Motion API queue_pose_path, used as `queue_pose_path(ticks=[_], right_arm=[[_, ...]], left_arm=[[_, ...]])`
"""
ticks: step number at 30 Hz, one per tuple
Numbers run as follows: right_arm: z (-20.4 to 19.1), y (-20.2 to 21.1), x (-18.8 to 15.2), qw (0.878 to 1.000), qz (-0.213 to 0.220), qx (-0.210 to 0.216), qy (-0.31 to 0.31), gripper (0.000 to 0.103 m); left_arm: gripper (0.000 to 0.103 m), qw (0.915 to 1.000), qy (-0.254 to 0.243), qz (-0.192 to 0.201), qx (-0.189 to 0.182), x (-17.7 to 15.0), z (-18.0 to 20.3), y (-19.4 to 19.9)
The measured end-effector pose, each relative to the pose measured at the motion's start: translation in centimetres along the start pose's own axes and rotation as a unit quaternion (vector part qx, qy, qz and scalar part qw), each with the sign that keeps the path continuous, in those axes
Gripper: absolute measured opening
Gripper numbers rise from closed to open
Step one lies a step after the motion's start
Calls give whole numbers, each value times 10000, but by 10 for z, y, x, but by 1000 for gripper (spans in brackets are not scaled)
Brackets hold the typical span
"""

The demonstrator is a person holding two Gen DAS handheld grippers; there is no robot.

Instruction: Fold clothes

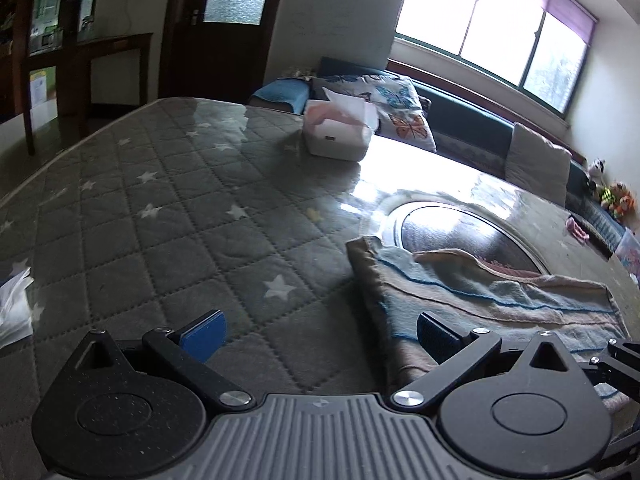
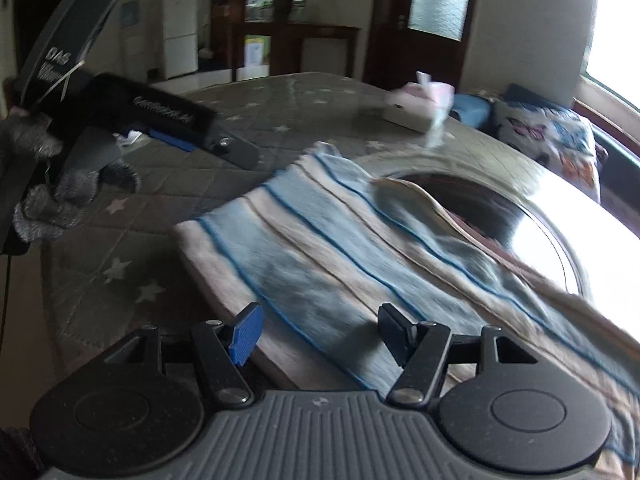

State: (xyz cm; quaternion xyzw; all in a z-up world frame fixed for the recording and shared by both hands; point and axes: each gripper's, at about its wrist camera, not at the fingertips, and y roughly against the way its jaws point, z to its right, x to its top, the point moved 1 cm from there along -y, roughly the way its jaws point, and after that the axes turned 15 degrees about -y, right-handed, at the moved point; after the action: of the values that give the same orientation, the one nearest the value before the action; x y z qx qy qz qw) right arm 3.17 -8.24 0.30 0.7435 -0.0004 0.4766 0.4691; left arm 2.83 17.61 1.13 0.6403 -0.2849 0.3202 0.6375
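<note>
On the far left of the left wrist view, some white paper [image 1: 14,306] lies at the edge of the counter [image 1: 160,208], which has a grey cover with white stars on it. The left tool [image 1: 320,338] hangs low over the counter with its two blue pads wide apart, and it holds nothing. One pad sits over the grey cover and the other sits over the near edge of the striped cloth [image 1: 500,304]. Farther back stands a white tissue box [image 1: 340,130] with pink on top. The cloth is blue and cream, lies flat on the counter, and partly covers a shiny round plate [image 1: 460,232] set into the top. Behind it are a butterfly pillow [image 1: 404,110] and a bright window [image 1: 500,32]. In the right wrist view, a hand in a grey glove [image 2: 48,200] on the left holds the other black tool. The right tool [image 2: 320,336] is wide open too, and it hangs just over the near part of the cloth [image 2: 320,248] with nothing in it.
</note>
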Motion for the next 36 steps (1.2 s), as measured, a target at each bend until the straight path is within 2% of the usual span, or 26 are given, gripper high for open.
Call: queue_pose_path(ticks=[7,11,16,19,23,26,28,31,36], right_arm=[[-21,-10,25,9997,210,64,78,65],[-43,-29,25,9996,99,137,248,65],[-62,-27,22,9980,230,-79,585,65],[-64,-15,24,9981,294,80,528,65],[-80,-12,19,9960,127,356,810,62],[-90,-20,9,9940,6,269,1064,47],[-93,-24,7,9941,-52,157,1070,29],[-89,-22,10,9957,-48,190,910,11],[-70,-1,23,9984,176,474,247,8]], left_arm=[[103,9998,170,37,15,-4,-10,6],[103,9998,200,59,-6,-5,-13,8],[103,9996,259,86,24,-4,-19,8],[103,9994,323,88,18,-3,-21,6],[103,9994,331,47,-63,-2,-18,3],[103,9991,368,20,-232,-1,-14,1],[103,9983,453,-20,-364,-2,-12,-1],[103,9956,688,-122,-618,-2,-9,-6],[103,9875,1092,-254,-1110,0,-1,-13]])
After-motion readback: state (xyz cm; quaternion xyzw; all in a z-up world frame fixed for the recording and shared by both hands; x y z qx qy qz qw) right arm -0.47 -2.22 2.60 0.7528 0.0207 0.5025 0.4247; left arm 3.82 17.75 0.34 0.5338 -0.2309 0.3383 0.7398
